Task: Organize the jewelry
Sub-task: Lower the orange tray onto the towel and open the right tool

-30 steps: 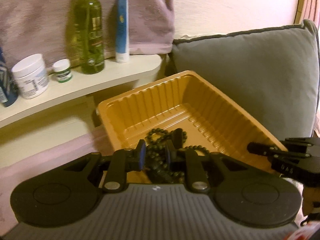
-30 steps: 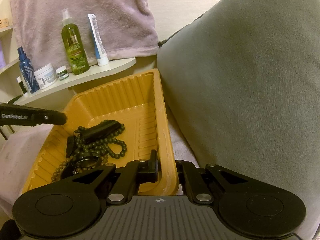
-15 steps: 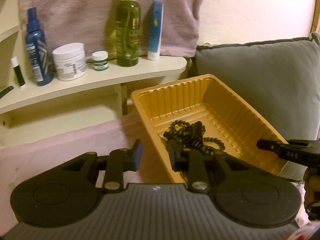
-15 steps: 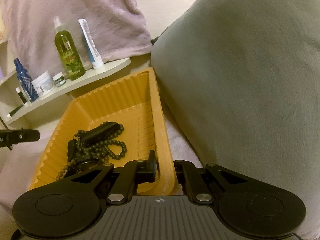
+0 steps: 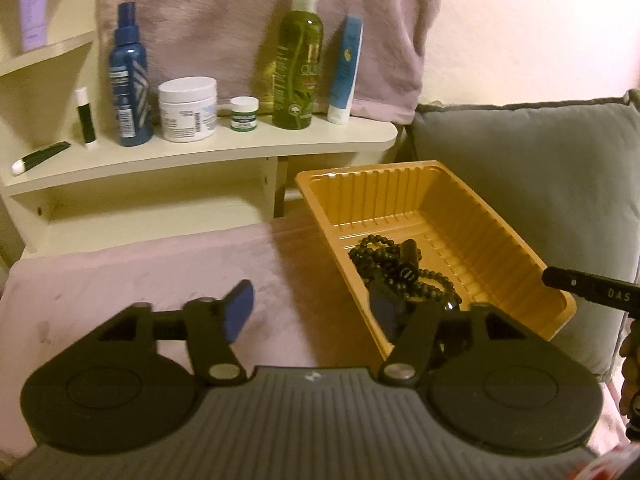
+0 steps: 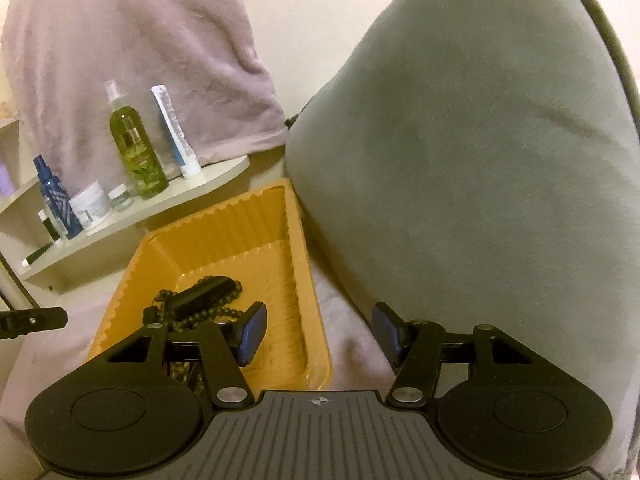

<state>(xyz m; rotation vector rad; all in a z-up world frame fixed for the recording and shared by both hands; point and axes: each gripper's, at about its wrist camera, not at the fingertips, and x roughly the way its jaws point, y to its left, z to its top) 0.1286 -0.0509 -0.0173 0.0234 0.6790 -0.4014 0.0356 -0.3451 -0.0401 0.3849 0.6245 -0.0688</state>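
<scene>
Illumination is dim, warm and yellowish in both views, with a soft overall colour cast. Fisheye distortion bends straight lines near the edges; the curved cream wooden shelf (image 5: 208,152) bows, and dark vignetting cuts the frame corners. Detail is soft and grainy throughout. The labels on the tall green transparent spray bottle (image 5: 298,68) are unreadable. The ribbed orange plastic tray (image 6: 256,216) shows faint sheen along its walls. Shadows are diffuse; the large grey fabric cushion (image 6: 480,168) darkens toward its left side.

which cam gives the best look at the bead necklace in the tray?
Left wrist: the bead necklace lies mostly unblocked in the orange tray. In the right wrist view the right claw covers the necklace's near end.
</scene>
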